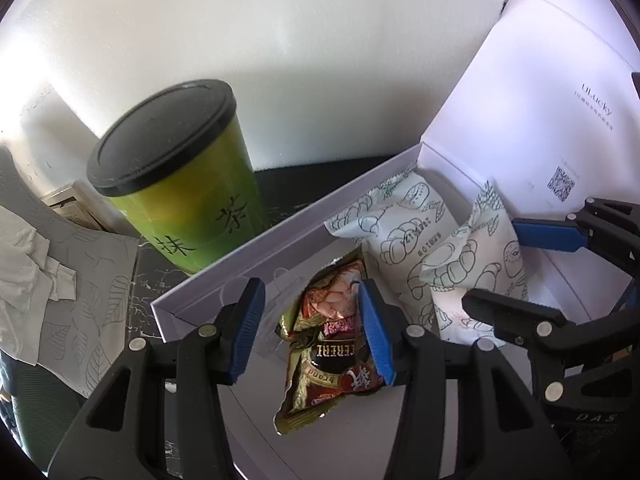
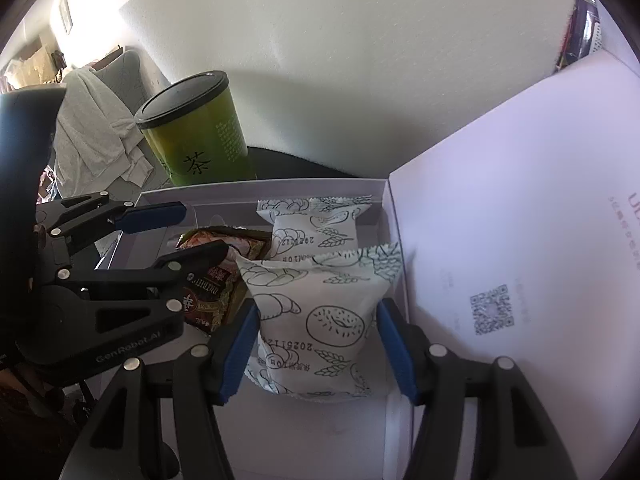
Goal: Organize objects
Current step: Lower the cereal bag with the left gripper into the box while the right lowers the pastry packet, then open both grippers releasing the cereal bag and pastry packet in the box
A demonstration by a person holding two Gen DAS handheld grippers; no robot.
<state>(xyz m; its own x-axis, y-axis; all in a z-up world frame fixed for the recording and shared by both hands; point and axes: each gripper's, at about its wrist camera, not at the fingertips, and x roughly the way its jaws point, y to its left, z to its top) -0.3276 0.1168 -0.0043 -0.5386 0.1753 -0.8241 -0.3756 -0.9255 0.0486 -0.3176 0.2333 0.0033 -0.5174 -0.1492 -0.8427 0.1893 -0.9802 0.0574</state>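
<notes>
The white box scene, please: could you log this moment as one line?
left claw: open over cereal packet | right claw: open around bread packet | both inside white box

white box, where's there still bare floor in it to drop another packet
Bare floor in the white box lies in its left corner beside the cereal sachet, and along the near edge in front of the near bread packet. The right side by the raised lid is crowded: two bread packets overlap, the far one behind.

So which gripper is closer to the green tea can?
Left. The left gripper is over the cereal packet on the box's side nearest the green tea can; the right gripper is farther across.
</notes>
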